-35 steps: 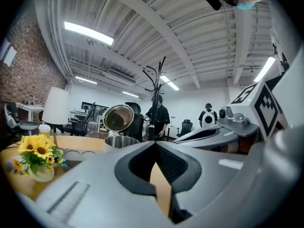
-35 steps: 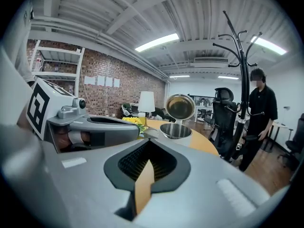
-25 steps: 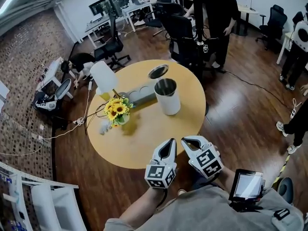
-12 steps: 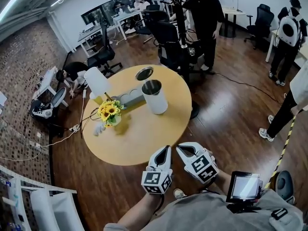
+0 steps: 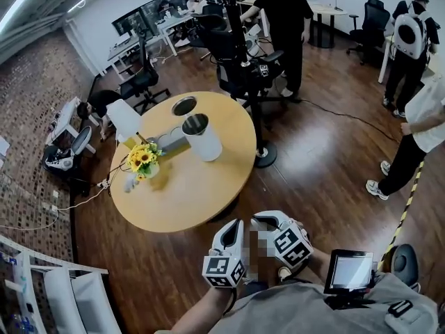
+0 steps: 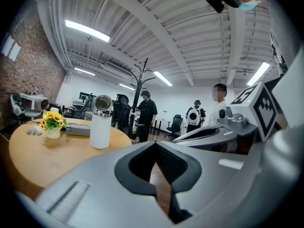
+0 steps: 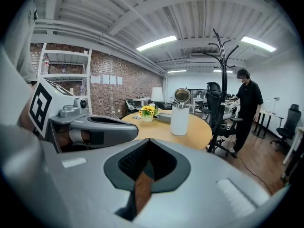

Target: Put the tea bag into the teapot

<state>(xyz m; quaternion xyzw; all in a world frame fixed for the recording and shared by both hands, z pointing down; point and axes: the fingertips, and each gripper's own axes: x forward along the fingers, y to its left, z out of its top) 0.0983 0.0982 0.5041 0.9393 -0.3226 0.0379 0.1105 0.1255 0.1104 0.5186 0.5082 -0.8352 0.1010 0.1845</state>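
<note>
Table [image 5: 188, 193]: round, wood.
Teapot [image 5: 203, 141]: white, upright, on table's far half, top open.
Sunflower vase [image 5: 142, 162]: on table, nr its left edge. Small white item [image 5: 128, 182] at that edge, too small to ID; tea bag can't be made out.
L gripper [image 5: 236, 223], R gripper [image 5: 268, 219]: side by side off table's near edge, both clenched, jaws empty.

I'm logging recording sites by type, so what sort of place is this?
Probably an open-plan office or lab: rows of white desks with dark monitors, black swivel office chairs, and a round light-wood table.
</note>
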